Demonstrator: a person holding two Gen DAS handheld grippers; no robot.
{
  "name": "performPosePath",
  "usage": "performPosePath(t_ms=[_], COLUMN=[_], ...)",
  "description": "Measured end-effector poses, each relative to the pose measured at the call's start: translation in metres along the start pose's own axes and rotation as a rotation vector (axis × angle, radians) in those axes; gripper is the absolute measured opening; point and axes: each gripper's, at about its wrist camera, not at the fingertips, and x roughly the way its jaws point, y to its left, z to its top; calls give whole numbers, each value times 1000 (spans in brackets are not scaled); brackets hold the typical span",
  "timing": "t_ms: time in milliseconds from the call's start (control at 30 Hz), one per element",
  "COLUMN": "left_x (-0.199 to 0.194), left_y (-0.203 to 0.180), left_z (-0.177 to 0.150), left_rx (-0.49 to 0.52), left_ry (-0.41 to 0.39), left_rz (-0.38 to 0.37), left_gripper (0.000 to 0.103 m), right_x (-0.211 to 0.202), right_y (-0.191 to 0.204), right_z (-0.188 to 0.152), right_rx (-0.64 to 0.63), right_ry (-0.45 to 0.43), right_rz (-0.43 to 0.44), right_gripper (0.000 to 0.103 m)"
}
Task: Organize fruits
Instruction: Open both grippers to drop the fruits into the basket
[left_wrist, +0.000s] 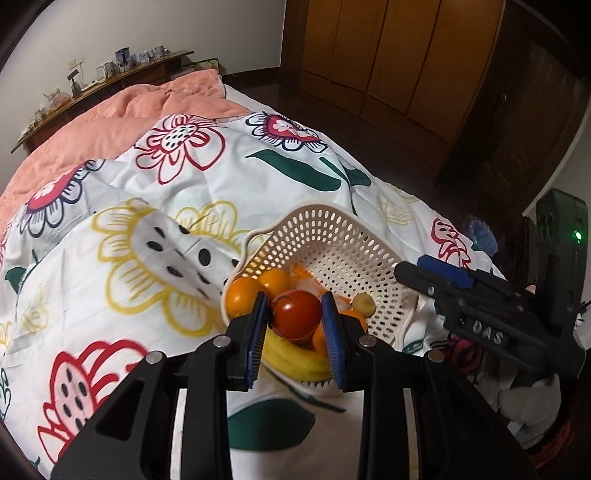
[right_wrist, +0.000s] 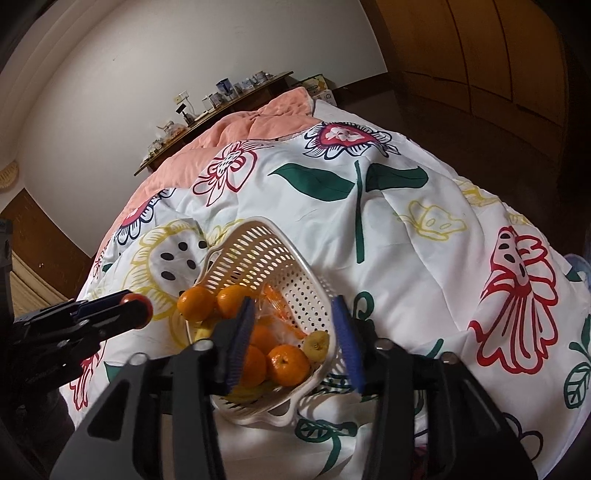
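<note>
Left gripper (left_wrist: 295, 325) has its jaws clamped on something red; right gripper (right_wrist: 297, 341) hovers, jaws spread wide.

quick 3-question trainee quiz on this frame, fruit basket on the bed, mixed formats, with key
1. True or false: the left gripper is shut on a red apple.
2. The right gripper is: A) holding an orange, B) open with nothing between its fingers, C) holding the banana.
3. Fill in: the fruit sits in a perforated white ______ on the floral bedcover.

Key
1. True. The blue pads press both sides of the apple, just above the basket.
2. B. Its fingers stand apart over the oranges in the basket, touching none.
3. basket.
</note>
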Motion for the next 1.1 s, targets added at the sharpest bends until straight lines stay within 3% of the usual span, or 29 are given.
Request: performPosePath(t_ms=[67, 200, 567, 700, 833, 1100], left_x=[5, 7, 2, -1, 1, 26], left_y=[-2, -4, 19, 29, 41, 31], left_z=[4, 8, 5, -1, -9, -19], left_rx=[-5, -14, -64, -70, -65, 59], left_ry=[4, -15, -20, -7, 25, 89], left_rz=[-8, -14, 52, 94, 155, 246], left_gripper=[33, 57, 61, 69, 69, 75], right_x=[0, 1, 2, 3, 4, 3], right_y=[-1, -2, 6, 9, 9, 10], right_z=[0, -1, -4, -4, -5, -5], right_rx=[-1, -5, -23, -26, -21, -22], right_ry=[-6, -3, 3, 9, 11, 9], right_rz=[-5, -4, -1, 1, 2, 7], right_gripper=[56, 56, 56, 56, 57, 58])
